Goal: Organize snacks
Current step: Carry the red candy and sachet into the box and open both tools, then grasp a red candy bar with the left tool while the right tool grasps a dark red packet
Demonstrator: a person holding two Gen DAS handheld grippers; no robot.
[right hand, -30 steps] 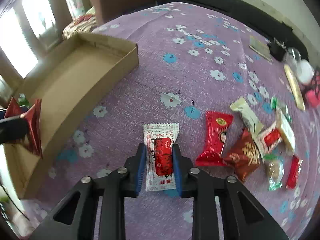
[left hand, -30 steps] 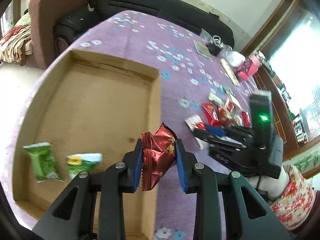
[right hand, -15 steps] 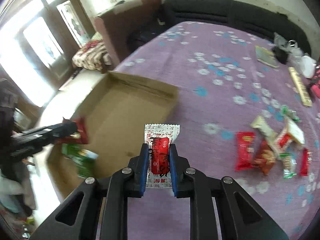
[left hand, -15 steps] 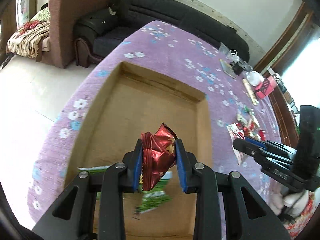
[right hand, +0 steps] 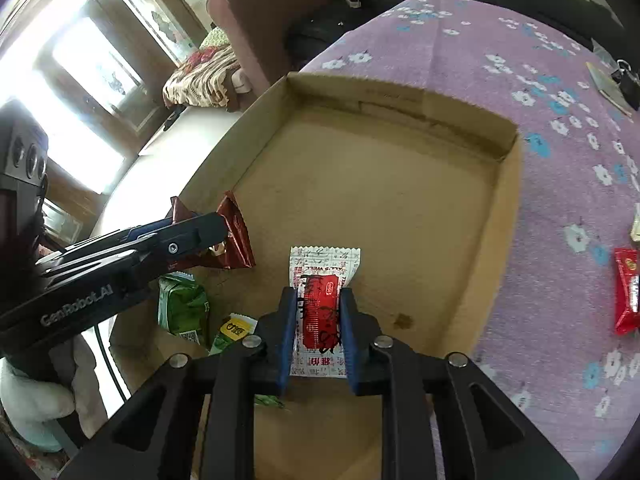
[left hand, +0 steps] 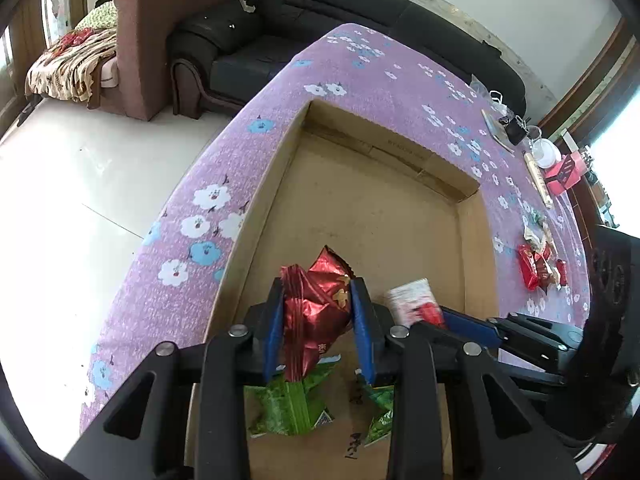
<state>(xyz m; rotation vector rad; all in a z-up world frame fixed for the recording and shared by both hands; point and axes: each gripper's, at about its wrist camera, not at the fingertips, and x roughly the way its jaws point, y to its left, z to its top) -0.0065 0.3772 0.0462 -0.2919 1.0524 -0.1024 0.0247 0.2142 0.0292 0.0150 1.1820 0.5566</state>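
Purple cloth printed with white and blue flowers [left hand: 352,68] covers the big table, with one black sofa [left hand: 360,12] and one brown armchair [left hand: 160,20] beyond its far edge. One shallow cardboard box [right hand: 400,184] lies open on the cloth, both grippers poised over its near end. The left gripper [left hand: 318,316] pinches one crinkled dark red foil snack packet [left hand: 316,304] between its blue pads. The right gripper [right hand: 318,320] is clamped on one white sachet with a red label [right hand: 324,304], held just above the box floor. Two green snack packets [left hand: 292,400] lie on the box floor under the left gripper, close to each other near the left wall. A small cluster of loose snacks [left hand: 538,256], too tangled to count, sits on the cloth well to the right of the box; the right wrist view shows one red packet [right hand: 626,292] of it.
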